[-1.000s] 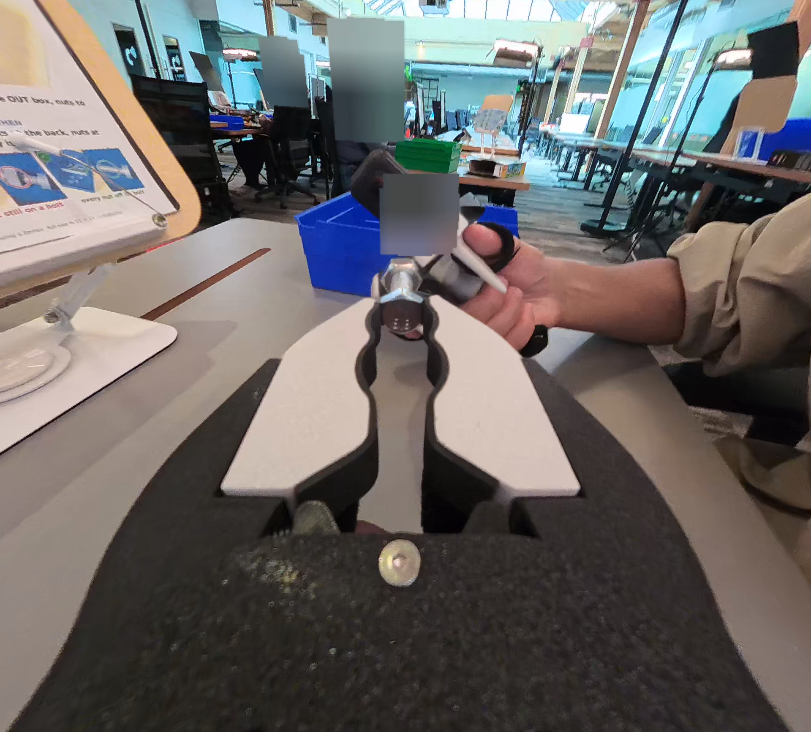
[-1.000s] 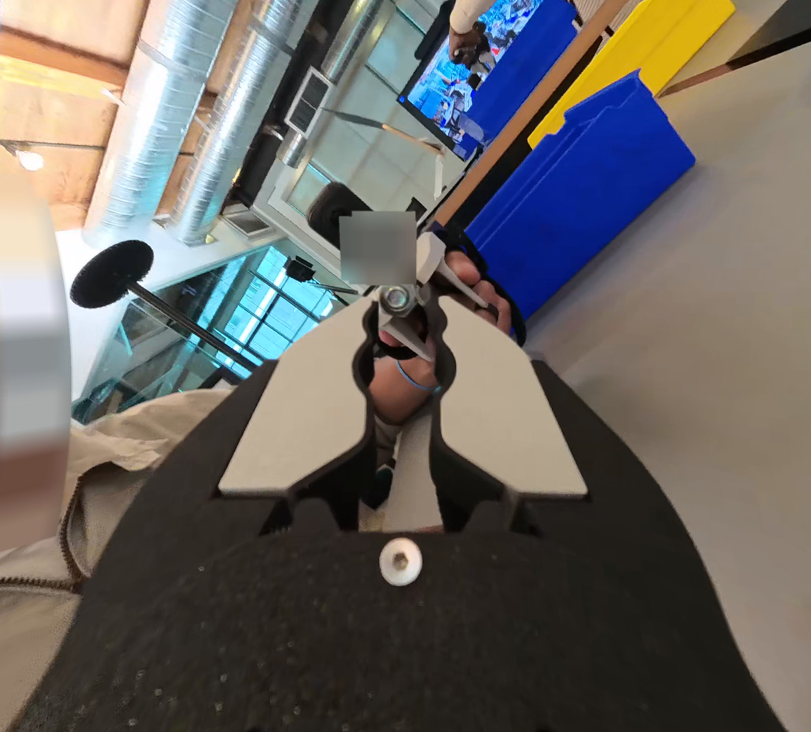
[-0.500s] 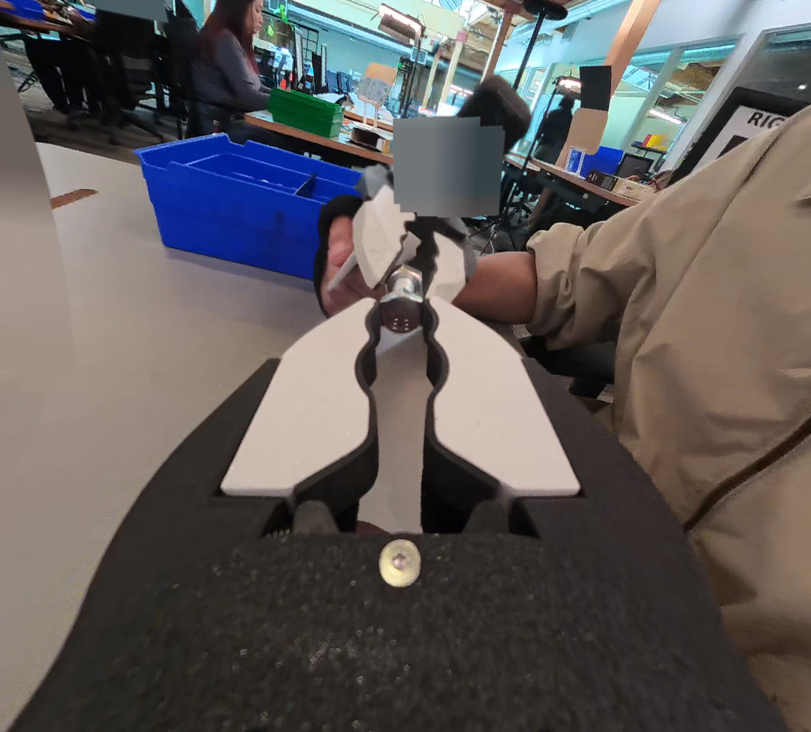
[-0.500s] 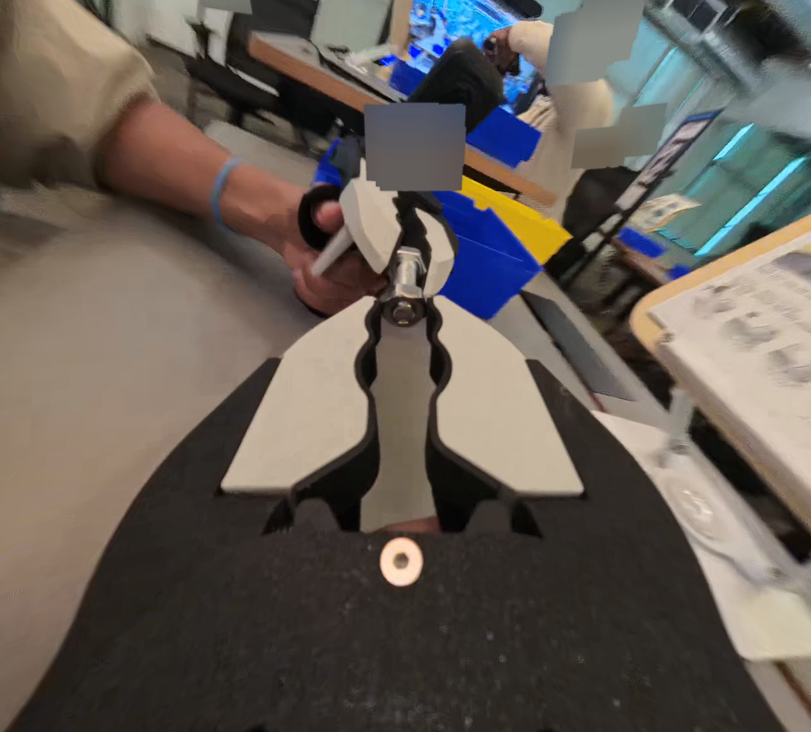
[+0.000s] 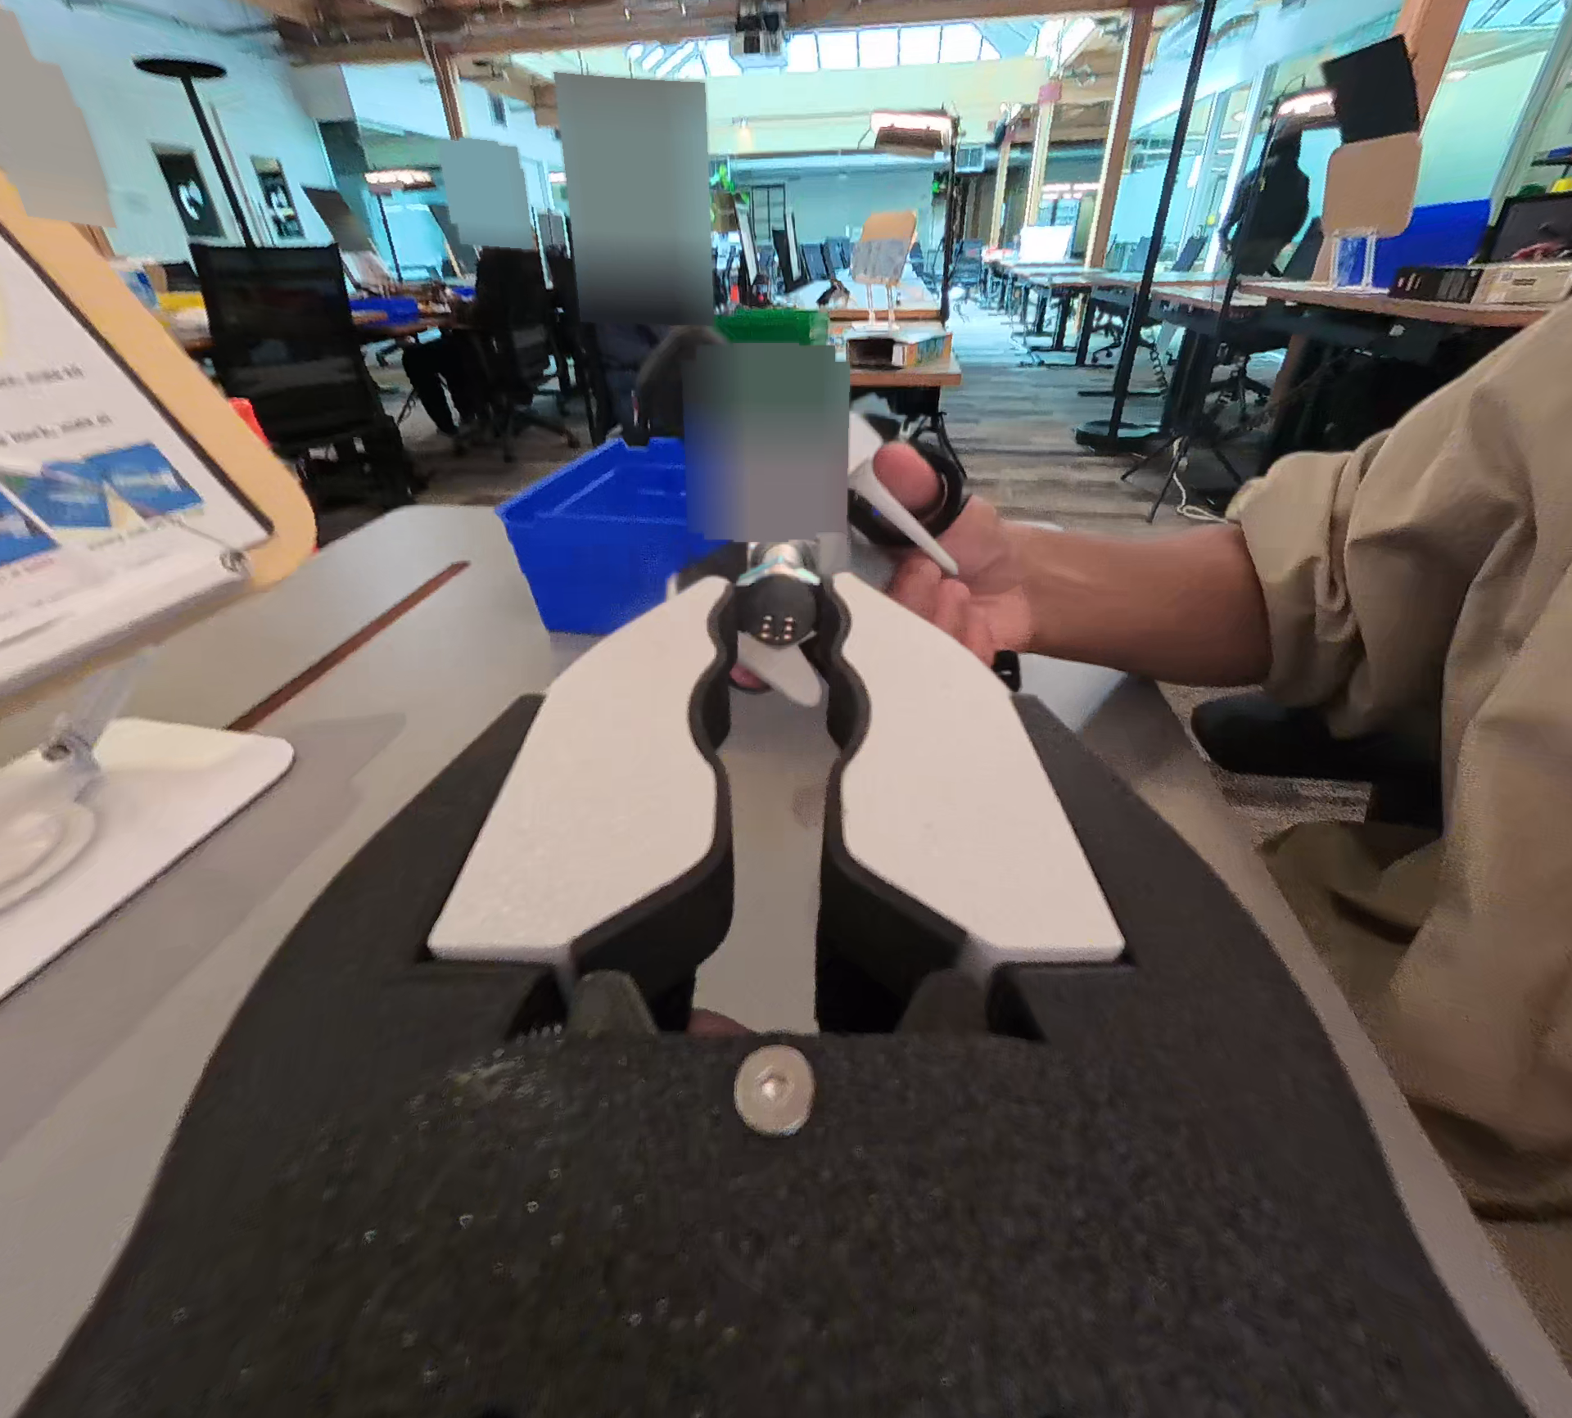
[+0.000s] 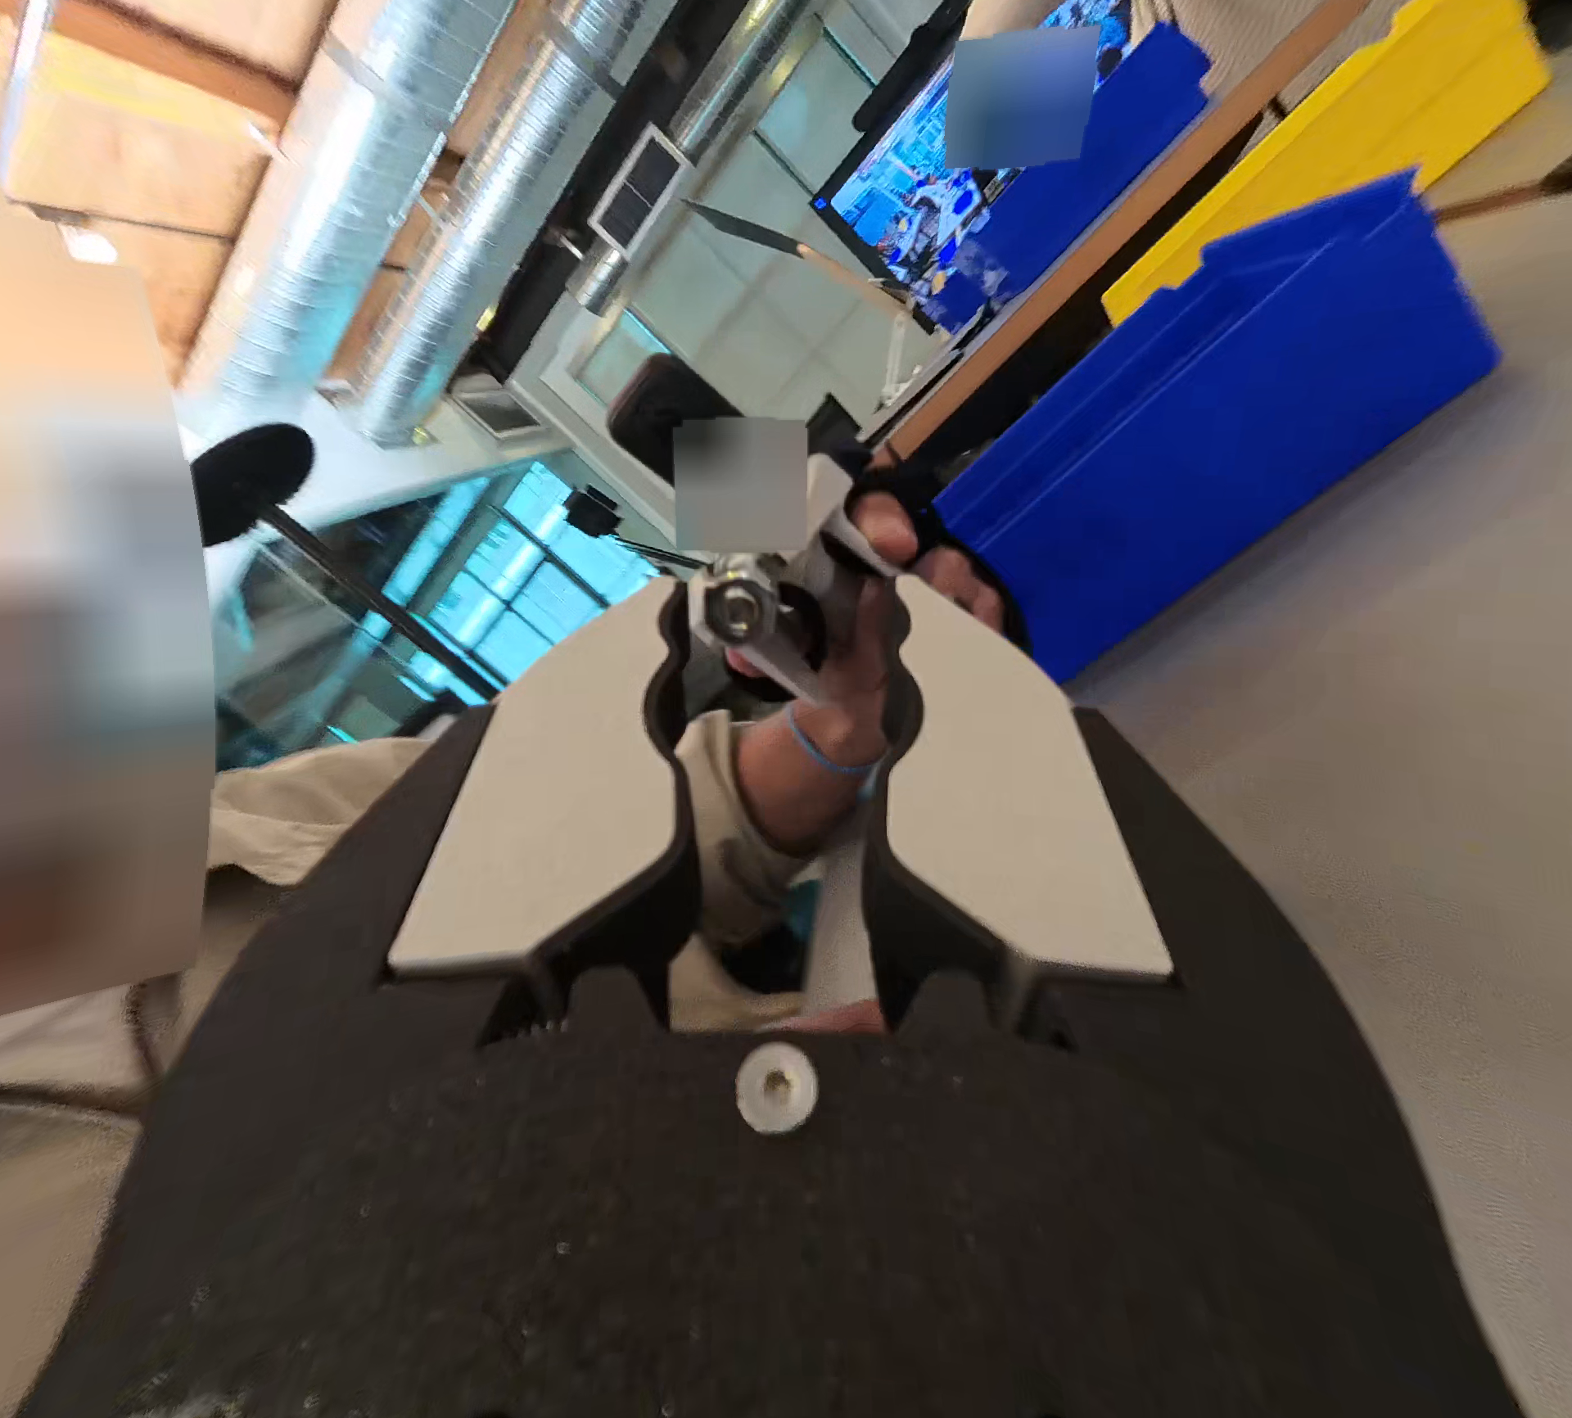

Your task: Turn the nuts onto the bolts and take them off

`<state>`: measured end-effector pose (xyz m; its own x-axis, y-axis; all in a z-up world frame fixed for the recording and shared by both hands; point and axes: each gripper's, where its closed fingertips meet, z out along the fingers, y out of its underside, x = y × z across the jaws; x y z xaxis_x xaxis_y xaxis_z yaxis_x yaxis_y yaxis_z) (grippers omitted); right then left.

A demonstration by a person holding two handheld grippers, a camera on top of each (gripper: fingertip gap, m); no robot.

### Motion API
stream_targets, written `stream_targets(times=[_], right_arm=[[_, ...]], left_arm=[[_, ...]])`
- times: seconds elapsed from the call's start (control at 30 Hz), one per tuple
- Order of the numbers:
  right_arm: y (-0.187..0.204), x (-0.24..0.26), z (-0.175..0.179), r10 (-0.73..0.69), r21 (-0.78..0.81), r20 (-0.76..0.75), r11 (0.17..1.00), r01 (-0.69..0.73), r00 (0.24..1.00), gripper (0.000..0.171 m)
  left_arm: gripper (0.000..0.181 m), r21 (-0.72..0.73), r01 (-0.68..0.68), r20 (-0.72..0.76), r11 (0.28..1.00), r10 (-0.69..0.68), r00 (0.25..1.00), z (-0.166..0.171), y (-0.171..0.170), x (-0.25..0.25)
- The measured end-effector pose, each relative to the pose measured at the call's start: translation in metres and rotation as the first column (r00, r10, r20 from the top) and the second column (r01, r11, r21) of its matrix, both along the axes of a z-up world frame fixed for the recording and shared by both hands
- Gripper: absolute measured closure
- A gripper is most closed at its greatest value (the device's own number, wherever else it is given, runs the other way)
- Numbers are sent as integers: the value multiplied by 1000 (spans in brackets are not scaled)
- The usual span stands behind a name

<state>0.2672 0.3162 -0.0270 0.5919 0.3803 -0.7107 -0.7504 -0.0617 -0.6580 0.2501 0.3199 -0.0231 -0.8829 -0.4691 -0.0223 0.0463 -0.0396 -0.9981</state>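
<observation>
A grey table (image 5: 255, 824) carries everything, and places here are given from the blue bin (image 5: 604, 544) that stands on it. Left of the bin, at the table's edge, a tilted instruction board (image 5: 128, 441) rests on a white stand (image 5: 170, 773). In the right wrist view the camera is rolled, and a yellow bin (image 6: 1361, 127) lies just beyond the blue bin (image 6: 1233, 424).

In front of the bin, nearer the camera, the left gripper (image 5: 776, 624) is clenched on the head of a bolt (image 5: 774, 616), its two white fingers (image 5: 621, 782) closed against the dark round head. The bolt's shank points away toward the bin, with a steel nut (image 5: 776, 569) just past the fingertips.

Right of the bin, a person's hand (image 5: 953, 578) in a beige sleeve (image 5: 1403, 612) holds the other tool.

The right gripper (image 6: 778, 624) stands apart from the hardware: its fingers (image 6: 1012, 782) are spread wider than the hex nut (image 6: 738, 607), which sits near the left fingertip with a clear gap to the right one. It is released. Whether the nut touches the left fingertip I cannot tell.
</observation>
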Motion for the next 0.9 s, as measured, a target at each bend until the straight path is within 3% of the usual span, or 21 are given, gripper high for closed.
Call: stream_targets(times=[0.1, 0.27, 0.4, 0.47, 0.5, 0.57, 0.6, 0.63, 0.7, 0.77, 0.83, 0.9], right_arm=[[-4, -14, 15, 71, 52, -111, 996, -66, 991, 135], [-4, -29, 23, 79, 74, -37, 994, -76, 996, 154], [-7, -36, 24, -23, 82, 297, 997, -1, 954, 154], [-10, -41, 25, -109, 112, 558, 992, 55, 823, 153], [-12, -44, 27, -165, 153, 699, 985, 80, 695, 154], [-15, -47, 29, -268, 243, 889, 963, 114, 371, 154], [-15, -47, 29, -280, 257, 924, 959, 121, 261, 154], [-15, -47, 30, -269, 245, 938, 961, 127, 219, 154], [-15, -48, 32, -227, 197, 924, 972, 125, 306, 149], [-18, -47, 36, -194, 159, 847, 981, 112, 496, 130], [-19, -39, 38, -168, 121, 684, 986, 117, 710, 121], [-18, -33, 37, -130, 95, 423, 991, 99, 897, 117]], left_arm=[[164, 20, -12, 52, 1000, 11, 999, 17, 0, -7], [164, 66, -13, 53, 998, 10, 999, 18, -6, -13], [164, -4, 67, -88, 998, -67, 994, 20, -10, -21], [164, -83, 140, -176, 987, -152, 972, 24, -13, -26], [164, -128, 186, -217, 974, -210, 953, 26, -15, -30], [164, -179, 239, -267, 955, -280, 922, 28, -18, -34], [164, -195, 253, -281, 947, -302, 911, 28, -18, -35], [164, -204, 264, -287, 943, -315, 905, 29, -18, -35], [164, -187, 253, -272, 949, -297, 915, 29, -18, -34], [164, -123, 213, -248, 969, -238, 939, 26, -16, -30], [164, -68, 173, -208, 982, -184, 961, 24, -15, -29], [164, -22, 117, -154, 993, -119, 981, 23, -12, -27]])
